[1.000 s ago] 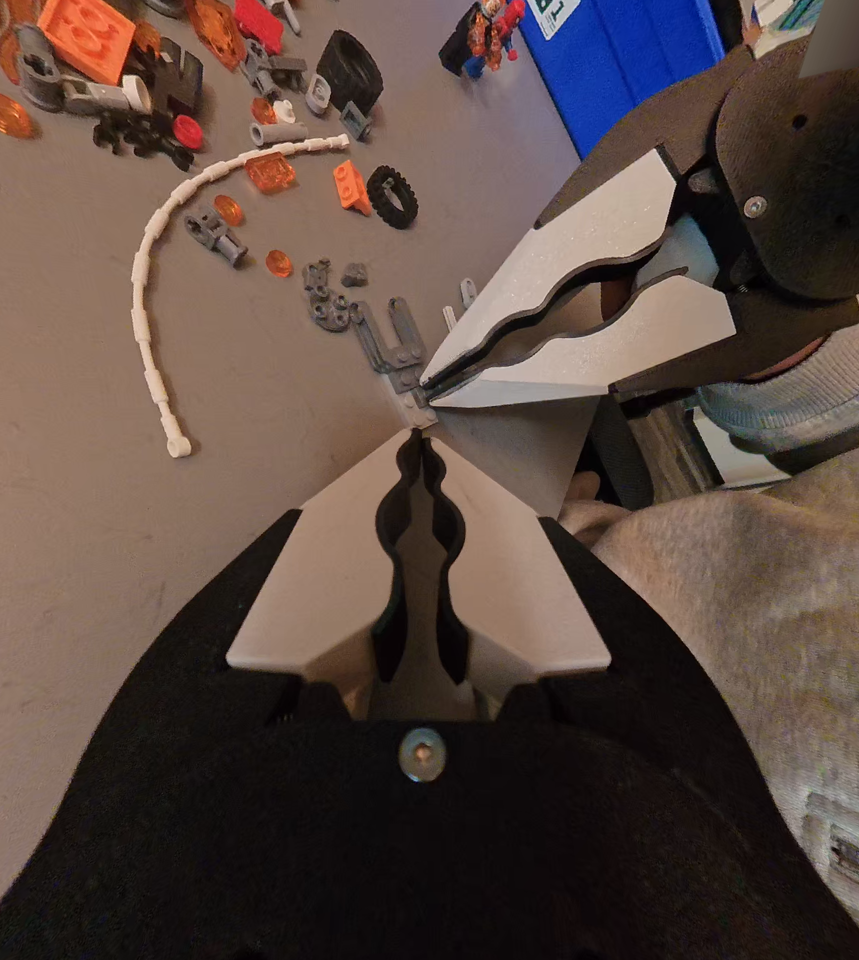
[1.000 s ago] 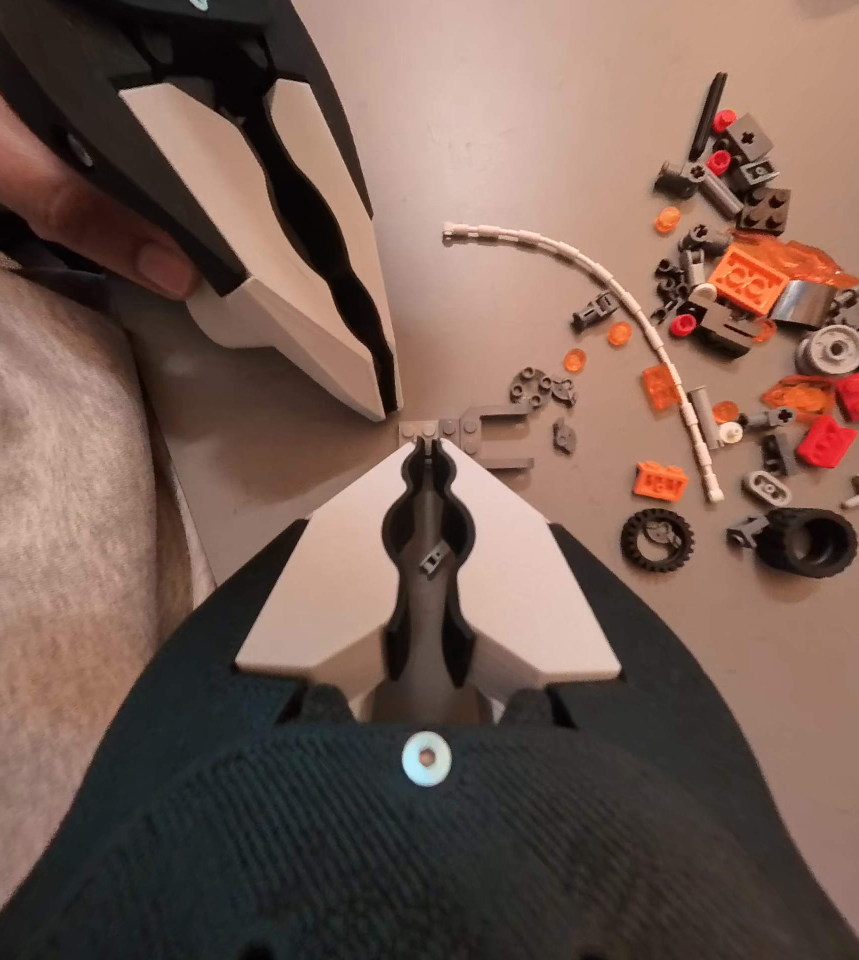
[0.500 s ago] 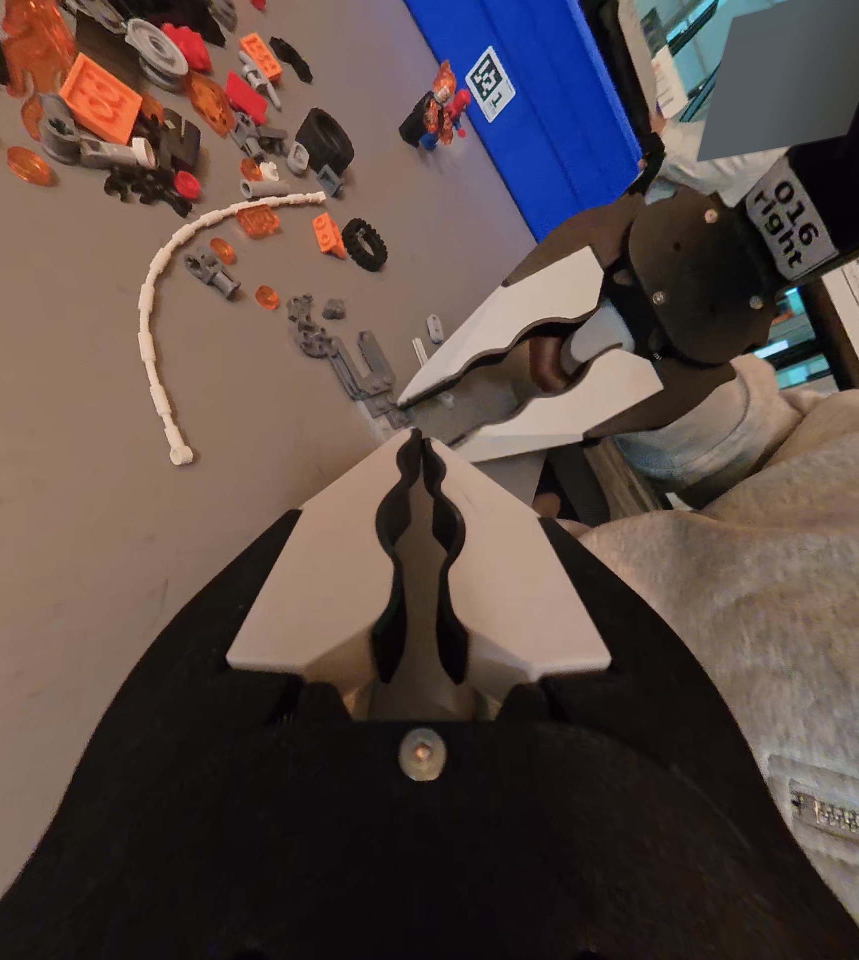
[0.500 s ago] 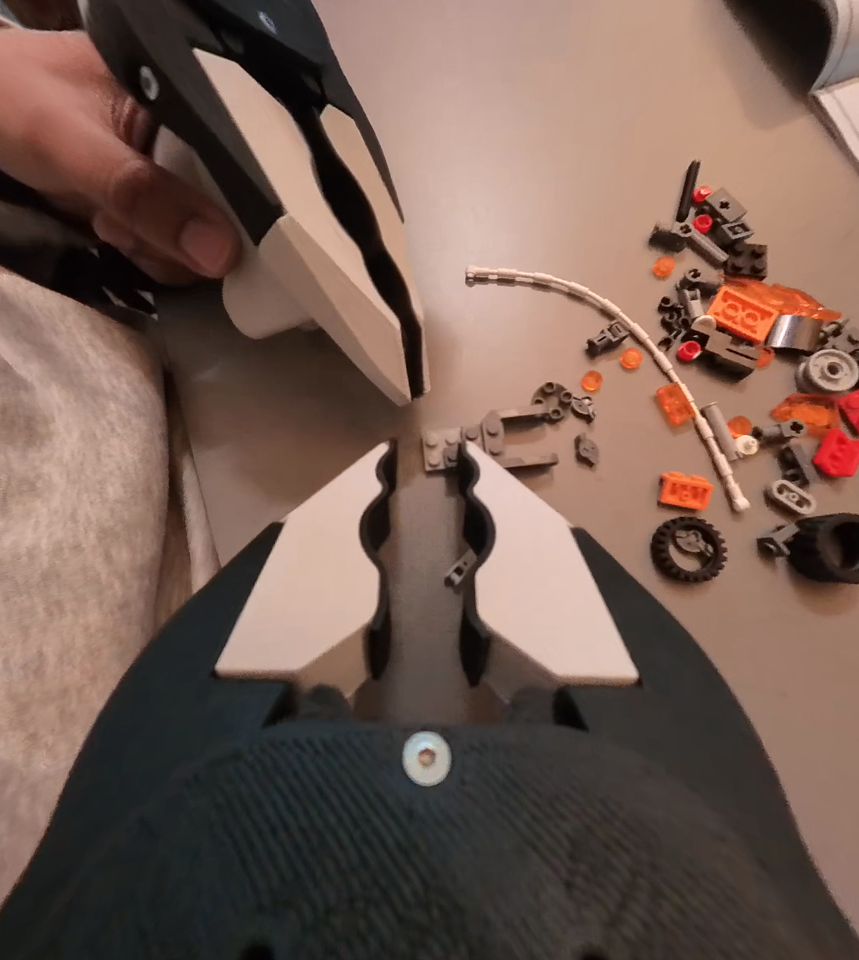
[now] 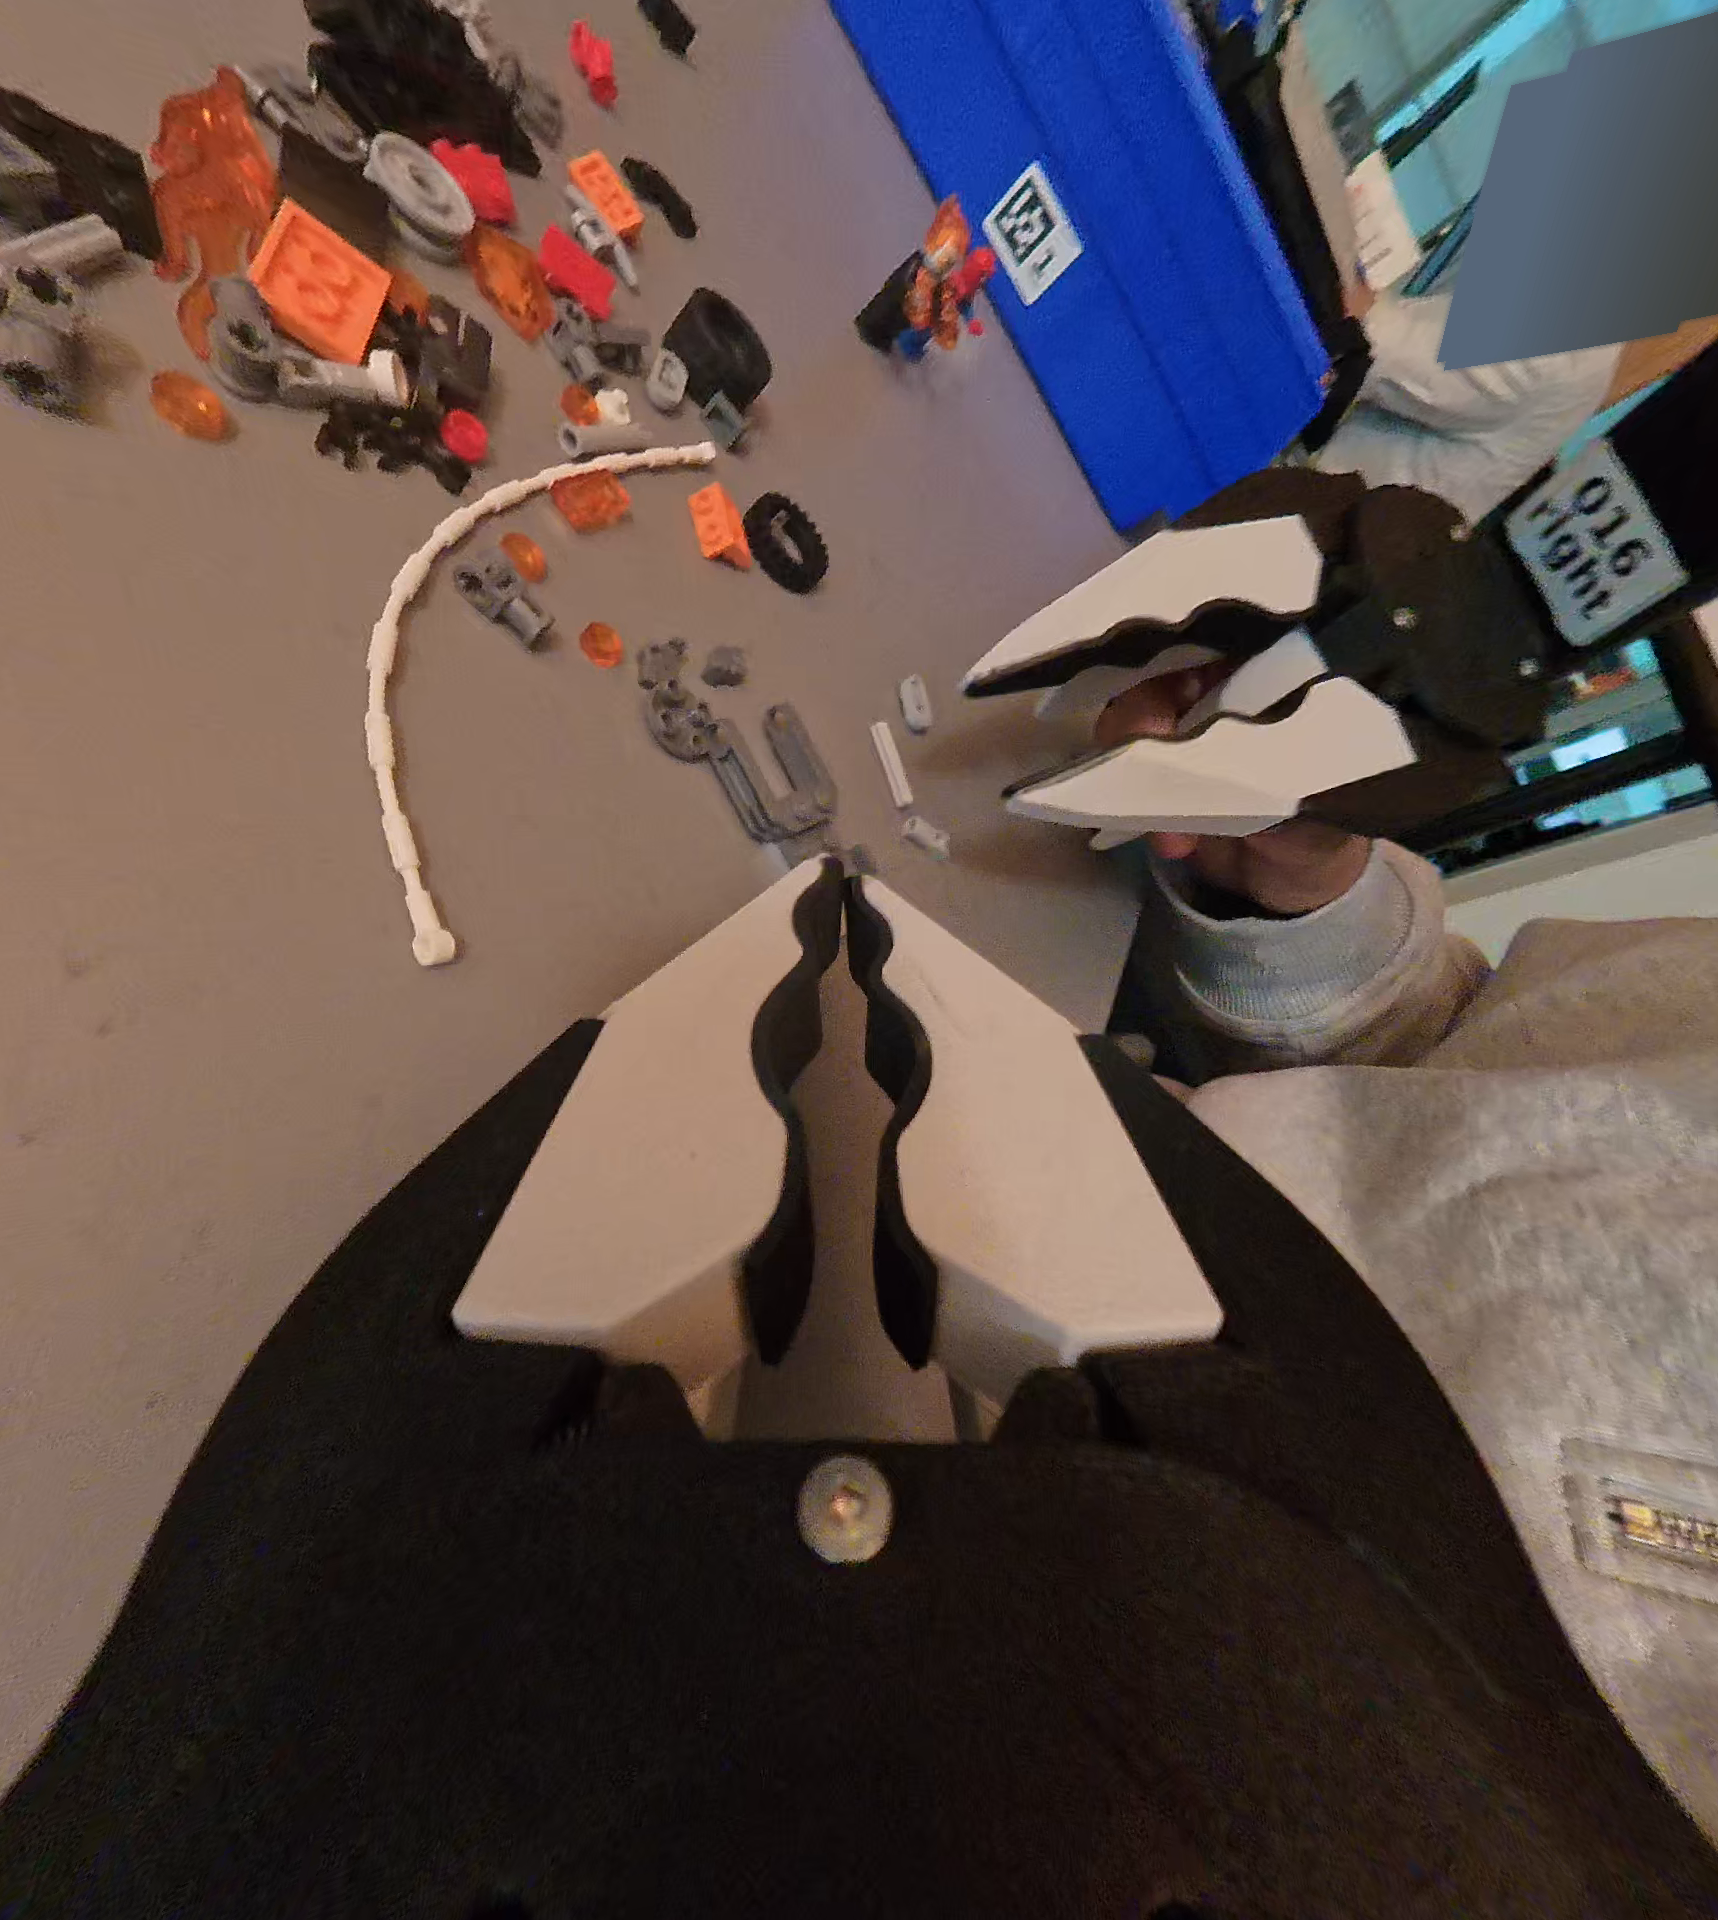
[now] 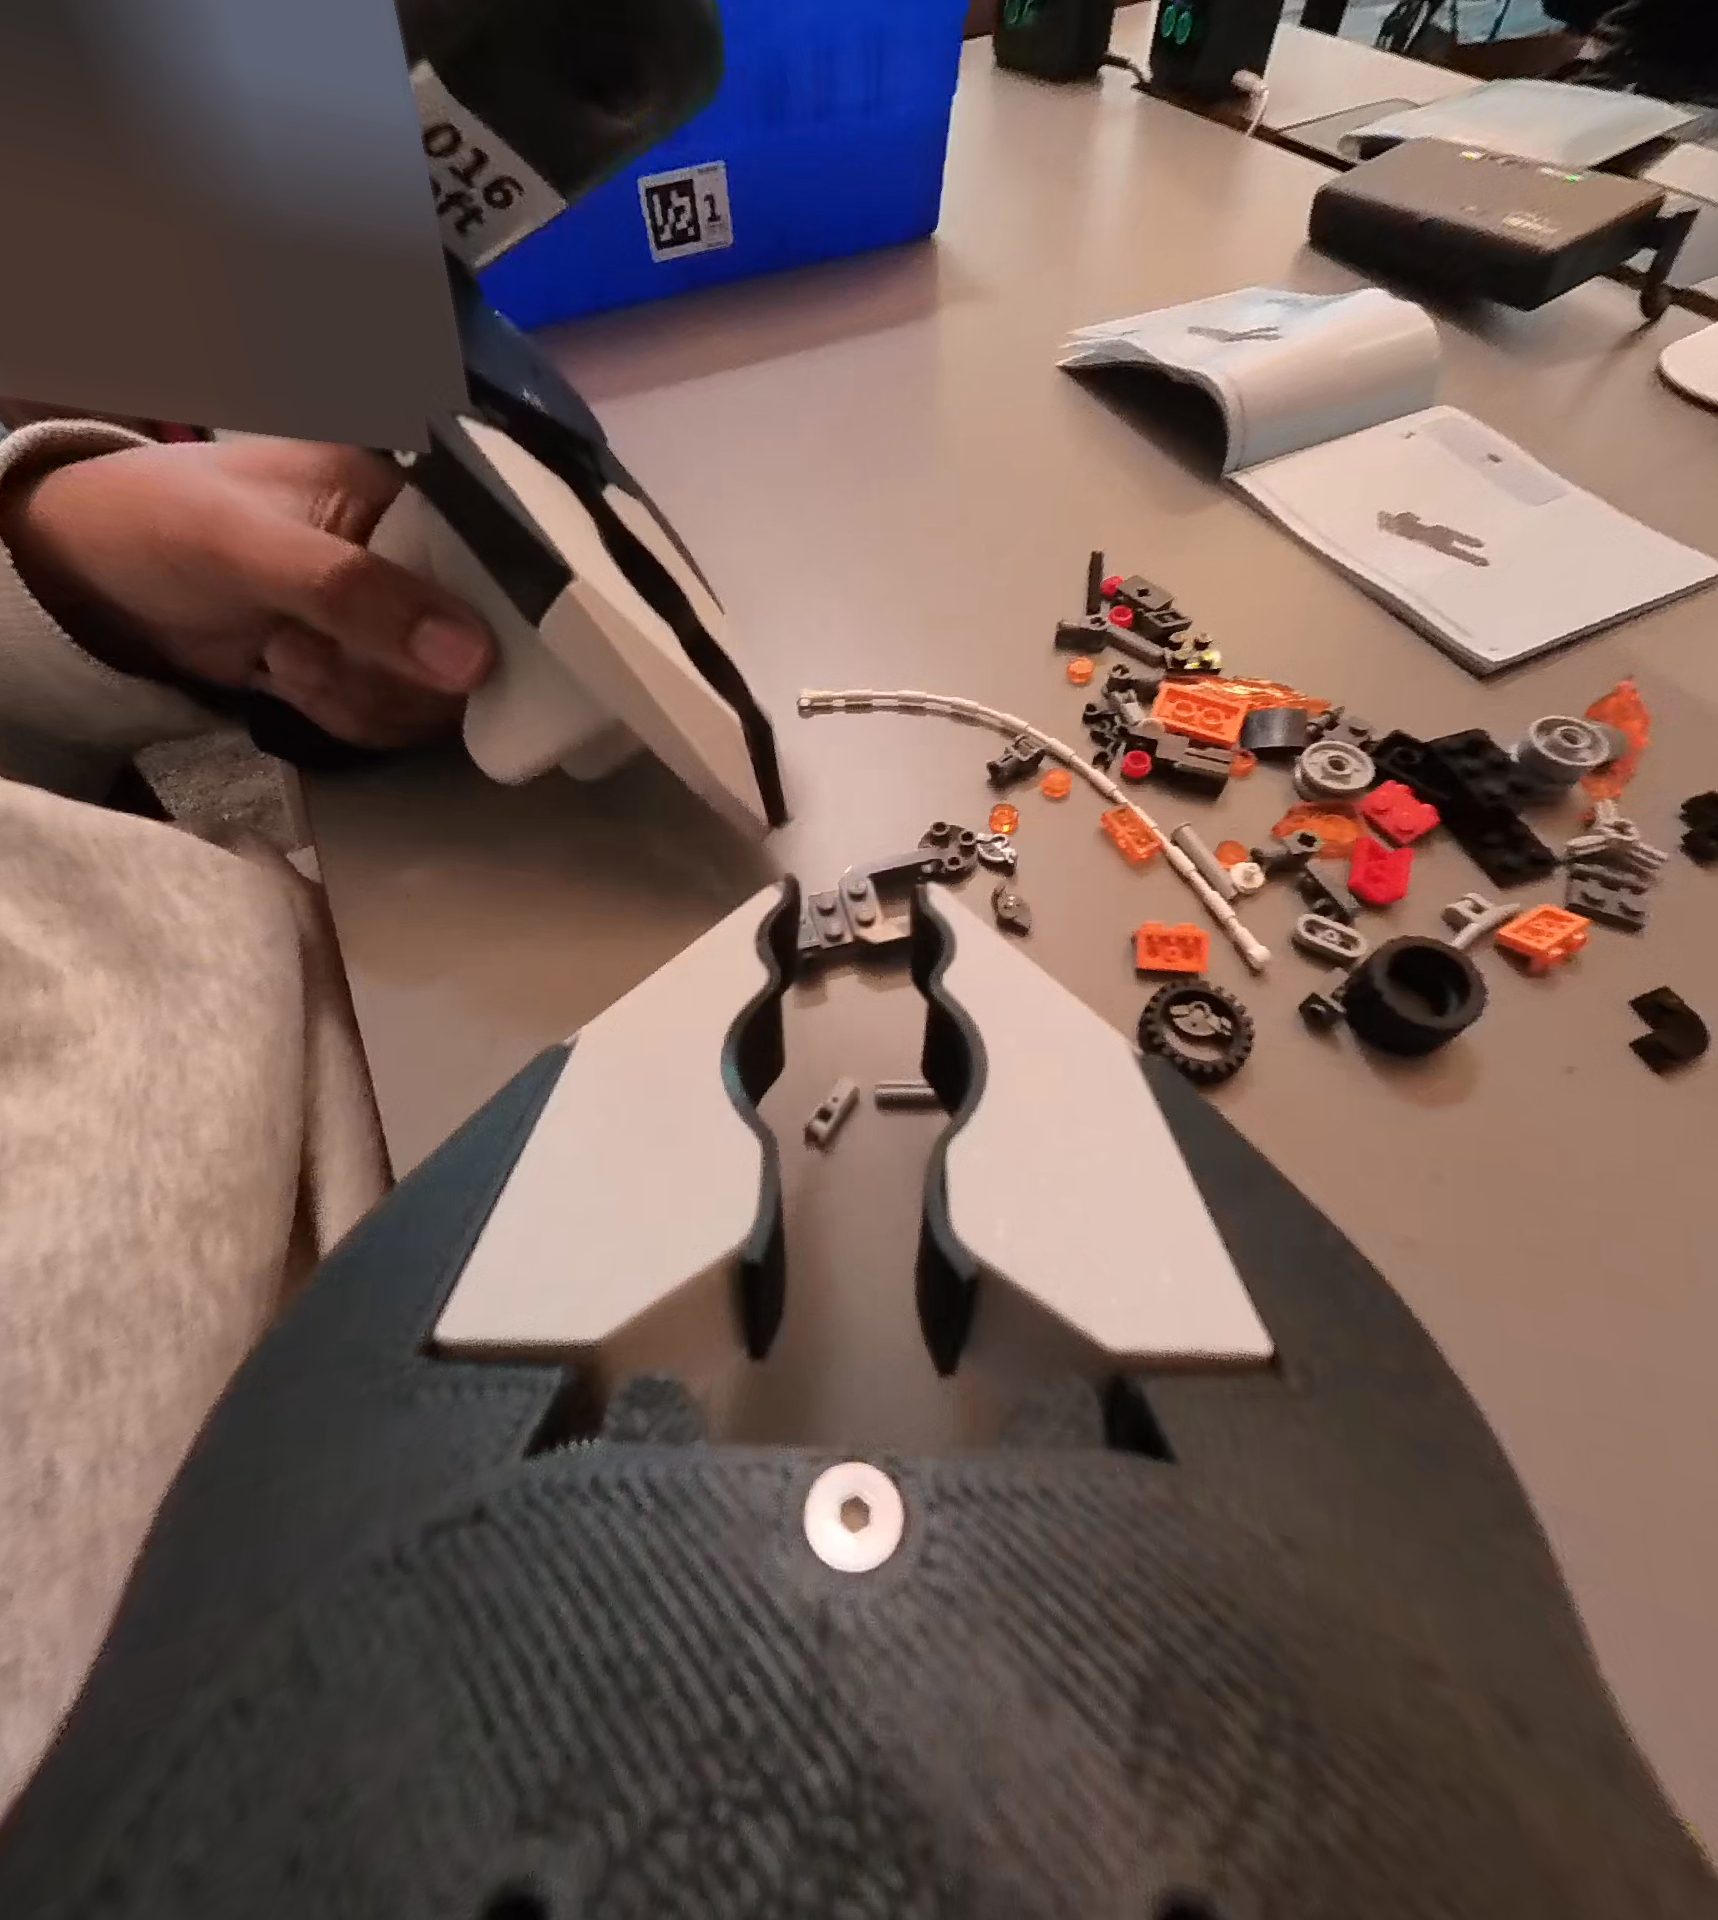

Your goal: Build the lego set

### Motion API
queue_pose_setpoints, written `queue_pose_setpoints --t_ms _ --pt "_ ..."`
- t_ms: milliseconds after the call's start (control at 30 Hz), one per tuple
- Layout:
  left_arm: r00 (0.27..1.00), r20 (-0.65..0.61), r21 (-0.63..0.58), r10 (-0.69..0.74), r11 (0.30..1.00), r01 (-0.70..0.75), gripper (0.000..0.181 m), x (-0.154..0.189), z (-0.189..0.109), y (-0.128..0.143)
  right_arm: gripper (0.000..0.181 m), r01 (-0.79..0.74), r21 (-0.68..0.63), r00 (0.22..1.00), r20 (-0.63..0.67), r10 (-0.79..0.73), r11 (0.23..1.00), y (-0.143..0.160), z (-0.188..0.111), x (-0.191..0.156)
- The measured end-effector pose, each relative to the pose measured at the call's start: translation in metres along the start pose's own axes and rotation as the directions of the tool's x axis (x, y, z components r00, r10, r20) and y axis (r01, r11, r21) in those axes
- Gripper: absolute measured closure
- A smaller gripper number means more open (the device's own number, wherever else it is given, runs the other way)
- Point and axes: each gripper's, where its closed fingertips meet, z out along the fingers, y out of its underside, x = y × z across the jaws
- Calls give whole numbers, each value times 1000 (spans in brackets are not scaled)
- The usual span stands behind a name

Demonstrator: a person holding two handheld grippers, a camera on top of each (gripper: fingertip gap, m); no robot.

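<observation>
Your left tool (image 5: 842, 871) is clenched, its tips pressed together at the end of the small grey build (image 5: 777, 774), a forked dark grey piece with studded plates at its near end. Whether the tips actually pinch that end or only touch it, you cannot tell from either view. The build lies flat on the surface (image 5: 159, 1039), close to the near edge where your grey sleeve (image 5: 1509, 1195) comes in.

Your right tool (image 6: 853, 904) is released, its two fingers spread wide with nothing between them. It hangs above the surface, just on your side of the build (image 6: 860, 904), with two tiny grey bits (image 6: 865, 1101) lying on the surface in the gap under it. In the left wrist view the same tool (image 5: 985, 743) shows off to the side, clear of the build.

Farther from the near edge, a white segmented chain (image 6: 1063, 758) curves across the surface. Beyond it lies the loose pile of orange, red, black and grey parts (image 6: 1406, 790), with a small black tyre (image 6: 1196, 1023) and a larger one (image 6: 1416, 992) on its near side. An open instruction booklet (image 6: 1457, 540) sits past the pile, and a blue box (image 6: 761, 156) stands toward the far edge.
</observation>
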Motion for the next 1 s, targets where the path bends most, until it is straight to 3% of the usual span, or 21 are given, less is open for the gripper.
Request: queue_pose_setpoints --t_ms 233,433,567,700,1000 --pt "999 46 -66 11 998 -8 180 -5 8 8 175 23 42 1000 -9 -23 999 -7 1 5" --pt "999 -31 76 24 997 -22 181 7 3 -14 181 34 227 999 1 -35 973 -28 -20 2" --pt "992 -99 175 82 982 -64 181 20 -6 -25 181 -35 265 999 34 27 964 -33 -25 9" --pt "980 -166 249 109 966 -65 181 30 -14 -33 181 6 313 999 -42 8 950 -38 -31 18" --pt "939 -297 293 175 952 -84 181 51 -21 -34 181 14 273 997 -77 8 962 -37 -20 29"
